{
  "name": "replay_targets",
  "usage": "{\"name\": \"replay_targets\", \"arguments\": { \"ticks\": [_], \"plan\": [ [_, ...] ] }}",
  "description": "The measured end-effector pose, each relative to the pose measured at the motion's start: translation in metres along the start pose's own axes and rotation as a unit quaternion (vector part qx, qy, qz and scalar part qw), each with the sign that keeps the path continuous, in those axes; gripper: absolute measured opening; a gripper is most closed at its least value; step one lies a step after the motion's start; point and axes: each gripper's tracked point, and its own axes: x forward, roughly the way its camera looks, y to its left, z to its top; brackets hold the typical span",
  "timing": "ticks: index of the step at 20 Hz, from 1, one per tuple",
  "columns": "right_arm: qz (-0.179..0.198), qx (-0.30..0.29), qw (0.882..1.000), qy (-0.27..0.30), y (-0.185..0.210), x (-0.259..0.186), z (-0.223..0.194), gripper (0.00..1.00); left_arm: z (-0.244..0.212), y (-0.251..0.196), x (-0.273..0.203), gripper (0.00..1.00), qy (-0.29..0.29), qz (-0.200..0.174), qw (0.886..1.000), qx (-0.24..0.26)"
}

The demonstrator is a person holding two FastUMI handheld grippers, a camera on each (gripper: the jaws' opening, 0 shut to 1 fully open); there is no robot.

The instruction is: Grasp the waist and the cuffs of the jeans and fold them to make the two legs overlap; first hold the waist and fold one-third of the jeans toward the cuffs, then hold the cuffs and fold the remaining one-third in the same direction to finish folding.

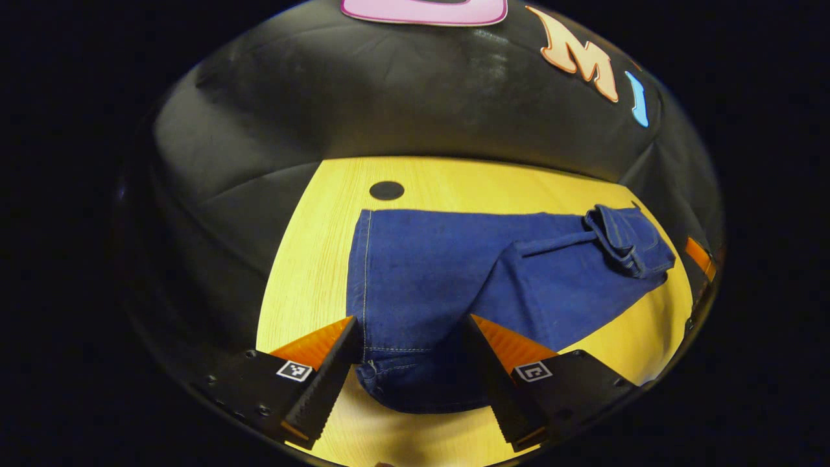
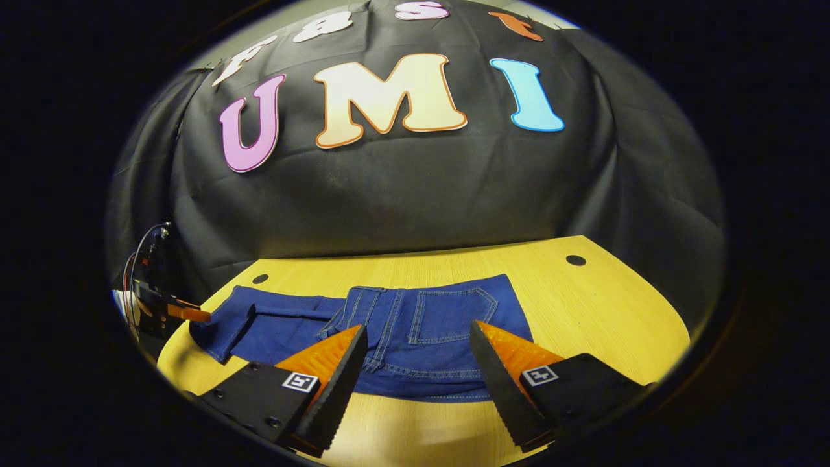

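Nearest the lens in the left gripper view, the left tongs (image 1: 410,337) stand with their two fingers apart, clamped on nothing, and between them lies the near cuff end of the jeans (image 1: 447,279), a rounded hem that sits in the gap without either finger pressing it. From there the blue denim runs away toward 1 o'clock across the yellow wooden surface (image 1: 311,259), its long axis stretching to a bunched, turned-over waist part at about 2 o'clock. In the right gripper view the right tongs (image 2: 418,337) are likewise spread and hold nothing; the waist end of the jeans (image 2: 421,324), with its stitched back pocket, lies straight ahead at 12 o'clock, its near edge reaching into the gap between the fingers, while the legs trail off toward 10 o'clock. There, at the far left of the surface (image 2: 603,311), the other gripper can be made out near the cuff end. The garment's long axis therefore runs from one pair of tongs to the other, cuffs nearest the left, waist nearest the right. The legs already seem to lie overlapped, so the waist fold looks like the step at hand, with the right tongs best placed.
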Motion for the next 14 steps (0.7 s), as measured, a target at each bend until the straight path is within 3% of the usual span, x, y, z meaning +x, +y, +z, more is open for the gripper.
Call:
{"name": "replay_targets", "arguments": {
  "ticks": [6, 9, 10, 12, 14],
  "plan": [
    [-0.013, 0.005, 1.000, -0.001, -0.003, -0.001, 0.000, 0.98, -0.012, 0.006, 0.015, 1.00, 0.026, 0.008, 1.000, 0.006],
    [-0.014, 0.002, 1.000, 0.000, -0.003, 0.000, -0.002, 0.92, -0.013, -0.012, 0.016, 0.99, 0.033, -0.030, 0.999, 0.016],
    [-0.013, 0.001, 1.000, 0.000, -0.002, 0.000, -0.003, 0.92, -0.010, -0.025, 0.018, 0.70, 0.027, -0.060, 0.998, 0.003],
    [-0.011, -0.001, 1.000, 0.004, -0.001, 0.001, -0.007, 0.92, -0.007, -0.030, 0.019, 0.12, 0.024, -0.069, 0.997, -0.038],
    [-0.006, -0.002, 1.000, 0.005, 0.002, 0.000, -0.008, 0.92, -0.011, -0.032, 0.020, 0.07, 0.019, -0.072, 0.996, -0.058]
  ]
}}
